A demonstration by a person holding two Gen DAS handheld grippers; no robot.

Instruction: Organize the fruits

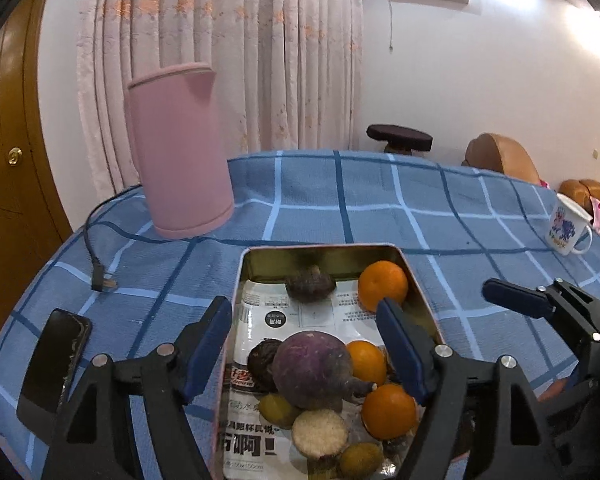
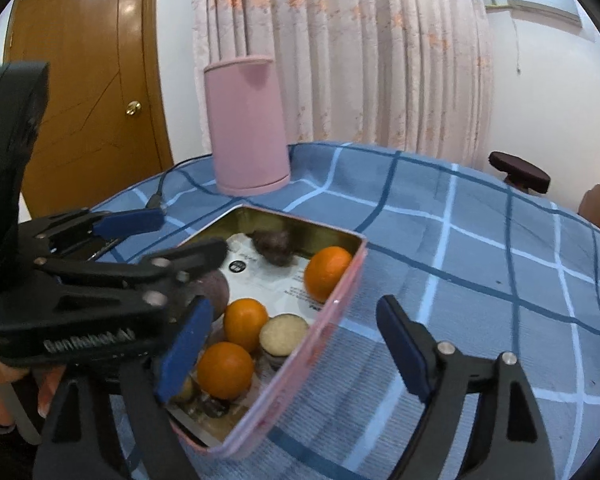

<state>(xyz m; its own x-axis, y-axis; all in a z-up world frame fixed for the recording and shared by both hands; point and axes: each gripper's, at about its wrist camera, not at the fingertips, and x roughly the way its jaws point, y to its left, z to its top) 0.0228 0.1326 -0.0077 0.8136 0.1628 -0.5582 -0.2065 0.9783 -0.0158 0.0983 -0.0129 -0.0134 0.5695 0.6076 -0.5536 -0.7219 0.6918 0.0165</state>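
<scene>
- The tin [image 1: 410,276] sits on the checked cloth [image 1: 380,208], in front of the pink cylinder [image 1: 180,152]; it is lined with printed paper and holds all the fruit in view.
- Inside the tin: one orange [image 1: 382,285] in the far right corner, a dark lump [image 1: 310,283] at the far wall, and the rest bunched at the near end. There a purple root [image 1: 312,368] lies among two more oranges, a cut piece showing its pale face [image 1: 320,432], and small greenish fruits [image 1: 276,410].
- The left gripper [image 1: 304,354] hangs over the tin's near end with its fingers spread wide; the root lies between them, but the pads press on nothing.
- The right gripper [image 2: 296,354] straddles the tin's right wall, fingers spread, empty as well.
- Judgement: with both grippers empty and every fruit inside the tin, the gathering looks done or close to it; the near-end pile seems to be where pieces were dropped.
- A phone [image 1: 54,364] and a plug [image 1: 104,280] lie left of the tin; a mug [image 1: 566,226] stands well to its right.
</scene>
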